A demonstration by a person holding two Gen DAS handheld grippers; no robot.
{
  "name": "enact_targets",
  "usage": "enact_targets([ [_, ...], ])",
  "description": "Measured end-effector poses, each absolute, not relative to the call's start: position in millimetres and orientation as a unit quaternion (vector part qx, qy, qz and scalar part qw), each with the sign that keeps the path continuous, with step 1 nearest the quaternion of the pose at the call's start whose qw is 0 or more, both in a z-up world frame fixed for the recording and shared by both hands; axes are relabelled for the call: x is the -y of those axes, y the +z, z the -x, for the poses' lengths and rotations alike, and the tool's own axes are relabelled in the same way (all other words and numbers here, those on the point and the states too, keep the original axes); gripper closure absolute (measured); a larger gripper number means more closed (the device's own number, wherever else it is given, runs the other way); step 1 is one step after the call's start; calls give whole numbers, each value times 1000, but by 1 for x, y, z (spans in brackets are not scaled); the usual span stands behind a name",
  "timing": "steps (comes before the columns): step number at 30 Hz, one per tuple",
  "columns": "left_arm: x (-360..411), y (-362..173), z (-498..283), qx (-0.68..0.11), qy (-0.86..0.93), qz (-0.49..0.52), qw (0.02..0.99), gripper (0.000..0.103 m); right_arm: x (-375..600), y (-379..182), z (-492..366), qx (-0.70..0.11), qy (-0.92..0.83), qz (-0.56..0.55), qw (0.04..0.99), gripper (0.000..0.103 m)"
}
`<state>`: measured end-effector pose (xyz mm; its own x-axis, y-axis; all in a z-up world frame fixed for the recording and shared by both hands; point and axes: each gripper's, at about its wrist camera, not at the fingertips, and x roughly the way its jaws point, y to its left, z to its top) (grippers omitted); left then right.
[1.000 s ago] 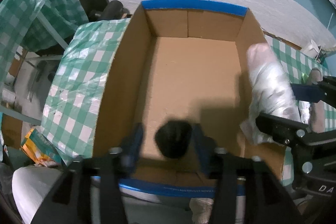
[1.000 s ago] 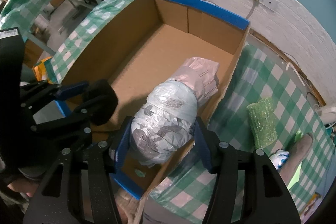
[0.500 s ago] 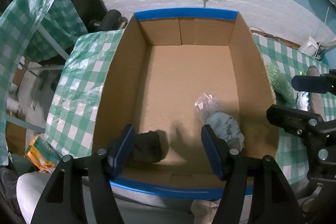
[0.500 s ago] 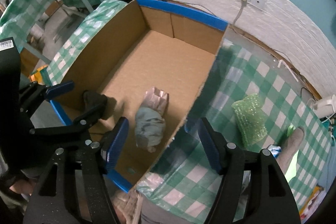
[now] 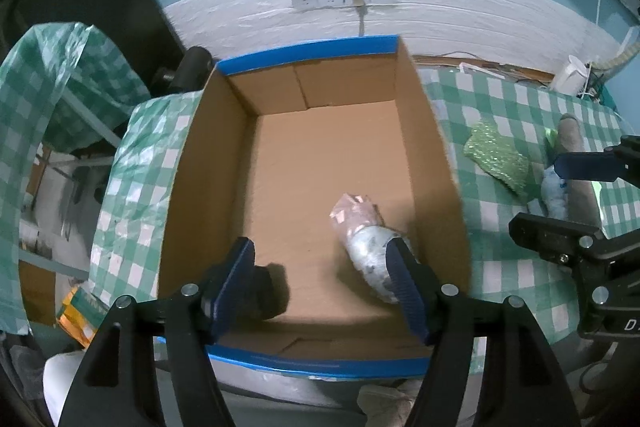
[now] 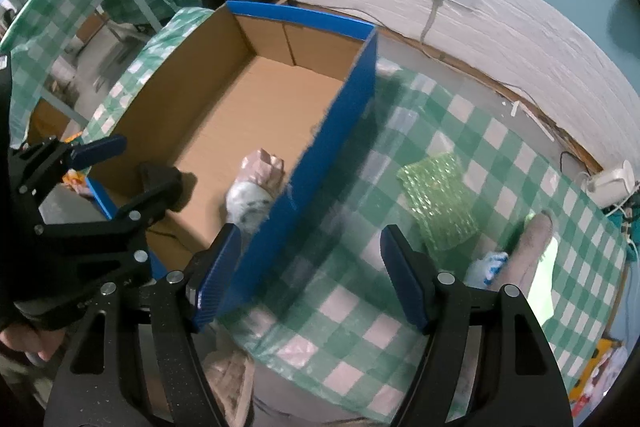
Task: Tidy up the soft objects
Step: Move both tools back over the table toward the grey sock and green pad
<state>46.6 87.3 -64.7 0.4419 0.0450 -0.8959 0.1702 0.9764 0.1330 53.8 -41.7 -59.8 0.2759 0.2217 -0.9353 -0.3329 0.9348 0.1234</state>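
The left tongs (image 5: 322, 277) hang over the near end of an open brown cardboard box with blue outer walls (image 5: 308, 53), their blue pads spread wide and grasping nothing, having just been opening further; just ahead of and partly behind the right-hand pad lies a soft bundle wrapped in clear and pale pink plastic film (image 5: 366, 239), resting on the box floor close to the box's right wall; beside the left-hand pad sits a small black soft lump (image 5: 268, 291), in the near left corner of the box, part hidden by that pad; the right tongs (image 6: 310, 269) are likewise released and empty, their jaws also just having widened, and they straddle the box's blue right wall (image 6: 320, 151) from above, the left pad over the box edge and the right pad over the green and white checked plastic cloth on the worktop (image 6: 352, 311); the same wrapped bundle (image 6: 256, 187) shows just ahead of the left pad of the right tongs, inside the box against that wall; ahead and to the right of the right tongs, out on the cloth, lies a flat piece of green bubble wrap (image 6: 438, 203), and further right a long grey-brown soft roll (image 6: 528, 251) with a small white and blue crumpled packet (image 6: 486, 267) beside it; a hand in a dark sleeve (image 6: 20, 335) grips the left tongs' handle at the lower left of the right wrist view.
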Motion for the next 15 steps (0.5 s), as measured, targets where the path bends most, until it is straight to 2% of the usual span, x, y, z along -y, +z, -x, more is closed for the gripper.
enact_targets([
  [4, -74, -62, -45, -523, -46, -113, 844, 30, 58, -59, -48, -574, 166, 43, 801, 30],
  [15, -35, -60, -40, -516, -68, -146, 841, 30, 107, -61, -30, -574, 144, 23, 806, 29],
])
